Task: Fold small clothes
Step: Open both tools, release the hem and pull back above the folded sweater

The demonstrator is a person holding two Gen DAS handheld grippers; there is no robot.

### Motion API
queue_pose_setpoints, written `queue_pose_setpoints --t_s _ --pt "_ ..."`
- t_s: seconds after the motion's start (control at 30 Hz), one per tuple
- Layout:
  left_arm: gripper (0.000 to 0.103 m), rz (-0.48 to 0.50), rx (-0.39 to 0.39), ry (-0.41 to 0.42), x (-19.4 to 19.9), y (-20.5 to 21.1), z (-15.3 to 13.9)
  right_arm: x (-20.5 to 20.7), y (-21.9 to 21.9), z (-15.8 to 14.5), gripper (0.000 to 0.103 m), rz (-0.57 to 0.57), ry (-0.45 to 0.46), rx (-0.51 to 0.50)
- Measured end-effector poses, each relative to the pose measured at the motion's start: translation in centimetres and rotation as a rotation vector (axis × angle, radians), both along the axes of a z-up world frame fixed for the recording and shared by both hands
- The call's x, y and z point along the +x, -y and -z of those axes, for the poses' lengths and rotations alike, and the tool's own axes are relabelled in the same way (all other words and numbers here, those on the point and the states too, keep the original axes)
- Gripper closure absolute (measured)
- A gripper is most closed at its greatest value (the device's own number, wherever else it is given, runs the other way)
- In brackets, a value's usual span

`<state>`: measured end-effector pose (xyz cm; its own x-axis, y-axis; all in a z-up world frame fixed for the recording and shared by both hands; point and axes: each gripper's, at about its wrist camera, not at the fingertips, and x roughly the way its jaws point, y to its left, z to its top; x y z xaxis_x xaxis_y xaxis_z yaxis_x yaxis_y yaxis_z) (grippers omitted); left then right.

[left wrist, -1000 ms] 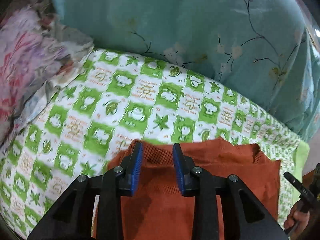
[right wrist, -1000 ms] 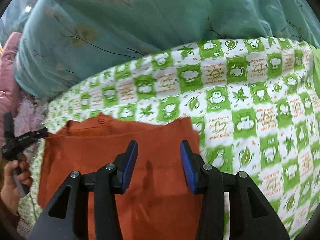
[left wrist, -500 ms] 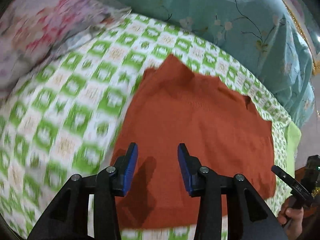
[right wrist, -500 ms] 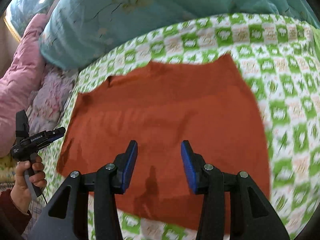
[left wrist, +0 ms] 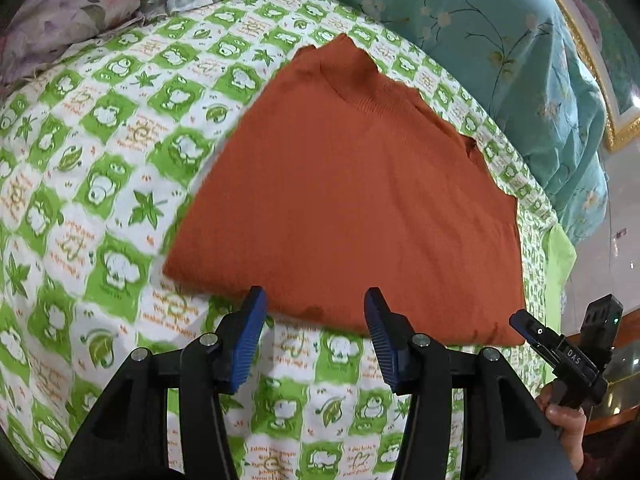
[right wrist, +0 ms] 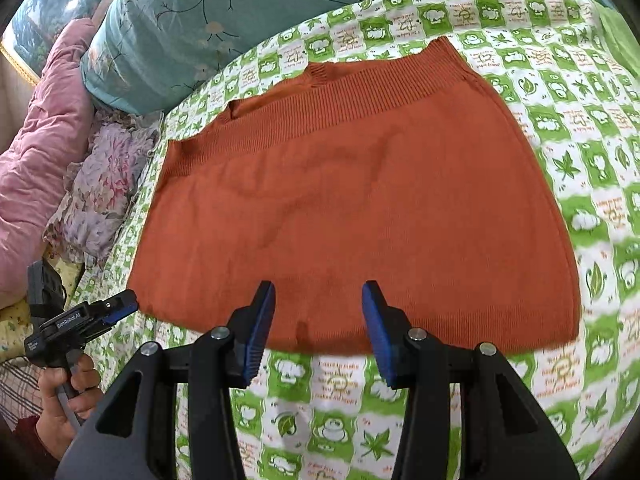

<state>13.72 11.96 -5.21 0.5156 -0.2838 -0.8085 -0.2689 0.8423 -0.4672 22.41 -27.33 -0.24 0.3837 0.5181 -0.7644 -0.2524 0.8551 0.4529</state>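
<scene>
A rust-orange knit (left wrist: 352, 200) lies spread flat on the green-and-white sheet (left wrist: 100, 152), folded into a broad block with its ribbed band toward the far edge. In the left wrist view it fills the middle of the frame, slanting from a peak at top centre down to a wide near edge just above the fingers. In the right wrist view the same knit (right wrist: 352, 208) takes up the centre, ribbing along its upper edge.

The left gripper (left wrist: 314, 334) hangs over the near edge of the knit, low in the frame. Its jaws have just been opening and now stand moderately apart, with nothing between the blue pads (left wrist: 250, 340); the cloth lies under them, not pinched. The right gripper (right wrist: 318, 330) sits likewise at bottom centre of its own view, jaws parted about as much, also empty and clear of the knit.

A teal floral quilt (left wrist: 500, 48) is bunched along the top right of the left view. A pink quilted cover (right wrist: 44, 152) and a floral cloth (right wrist: 104, 184) lie at the left of the right view.
</scene>
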Motion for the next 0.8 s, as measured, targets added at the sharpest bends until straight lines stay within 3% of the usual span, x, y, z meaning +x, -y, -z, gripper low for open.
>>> queue_pose_setpoints --t_s 0.4,0.8 --pt "0.046 -0.023 -0.063 -0.034 -2.1 -0.4 1.6 -2.2 -0.5 -0.6 0.054 0.002 0.005 -0.016" --pt "0.039 -0.155 -0.138 -0.017 -0.8 -2.6 2.9 -2.2 -0.7 -0.2 0.053 -0.02 -0.018 -0.016"
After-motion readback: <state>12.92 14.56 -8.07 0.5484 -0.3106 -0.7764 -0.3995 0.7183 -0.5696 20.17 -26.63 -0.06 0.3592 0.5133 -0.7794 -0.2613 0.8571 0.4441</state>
